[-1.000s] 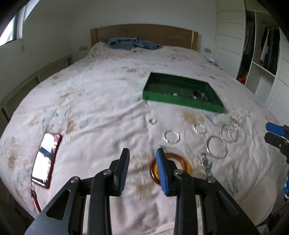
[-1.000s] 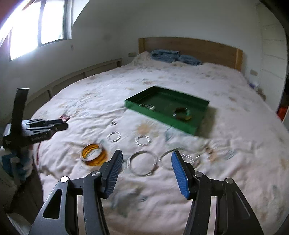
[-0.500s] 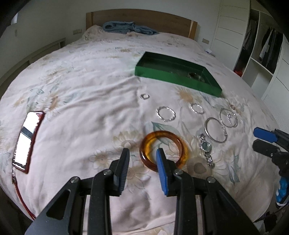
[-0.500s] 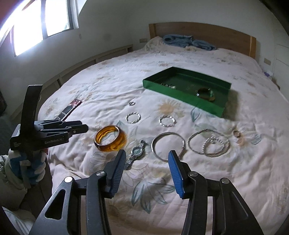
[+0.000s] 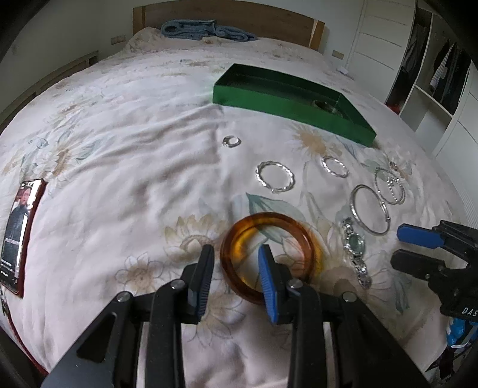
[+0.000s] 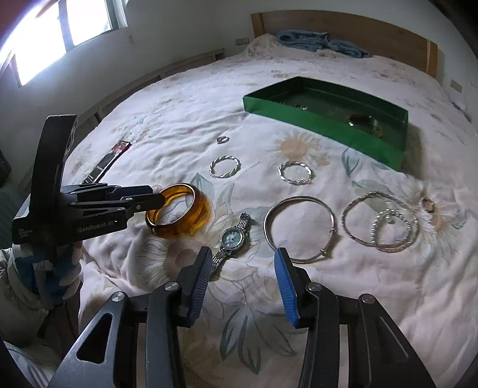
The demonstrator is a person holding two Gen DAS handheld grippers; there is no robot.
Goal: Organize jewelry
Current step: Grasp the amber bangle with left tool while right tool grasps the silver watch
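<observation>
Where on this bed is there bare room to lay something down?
Bare quilt lies between the phone and the amber bangle, and beyond the green tray toward the headboard. It is crowded around the watch and silver bangles.

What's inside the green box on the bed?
The green box holds a round amber bangle near its right end and some small silvery pieces toward the left. The near wall hides part of the floor, so more may lie there.

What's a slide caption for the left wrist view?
Open left gripper straddles the amber bangle's near rim on the floral bedspread.
</observation>
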